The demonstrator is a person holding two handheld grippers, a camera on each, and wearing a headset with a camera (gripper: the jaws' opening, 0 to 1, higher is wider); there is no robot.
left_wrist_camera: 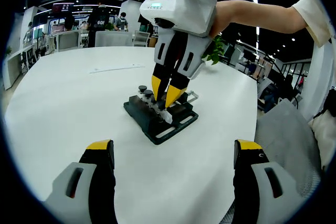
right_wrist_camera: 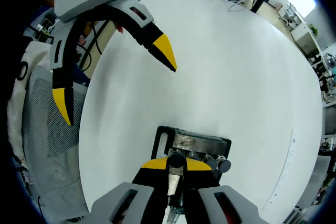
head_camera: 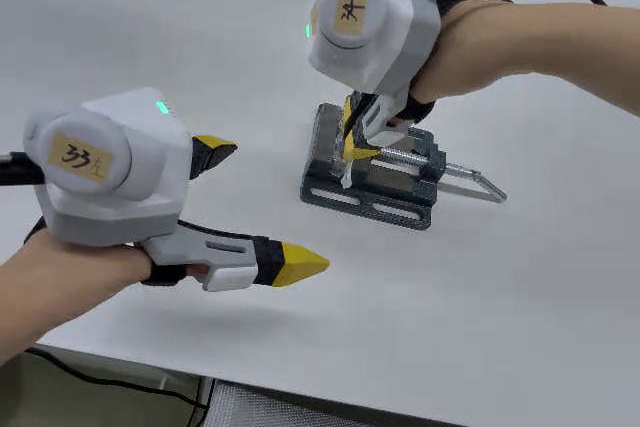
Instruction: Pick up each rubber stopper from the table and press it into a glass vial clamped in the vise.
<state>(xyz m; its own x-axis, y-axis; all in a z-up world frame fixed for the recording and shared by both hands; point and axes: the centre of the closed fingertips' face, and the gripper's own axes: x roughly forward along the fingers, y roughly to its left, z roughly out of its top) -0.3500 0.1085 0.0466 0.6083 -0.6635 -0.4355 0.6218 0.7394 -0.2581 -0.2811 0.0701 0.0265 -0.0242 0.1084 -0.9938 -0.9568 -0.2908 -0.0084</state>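
A dark metal vise (head_camera: pixel 385 197) stands on the white table and clamps a row of glass vials. Two vials carry black rubber stoppers (right_wrist_camera: pixel 210 162) beside my right gripper (right_wrist_camera: pixel 177 164). That gripper points down over the vise (left_wrist_camera: pixel 167 124), shut on another black stopper (right_wrist_camera: pixel 176 159) that sits at the top of a vial. In the head view the right gripper (head_camera: pixel 352 142) hides the vial tops. My left gripper (head_camera: pixel 258 205) hovers open and holding nothing, to the left of the vise and well apart from it. The capped vials (left_wrist_camera: pixel 142 89) stand at the vise's far end.
The vise's screw handle (head_camera: pixel 478 179) sticks out to the right across the table. The table's near edge (head_camera: pixel 300 387) runs below the left gripper. A paper sheet (left_wrist_camera: pixel 115 68) lies far back on the table, with office desks and people beyond.
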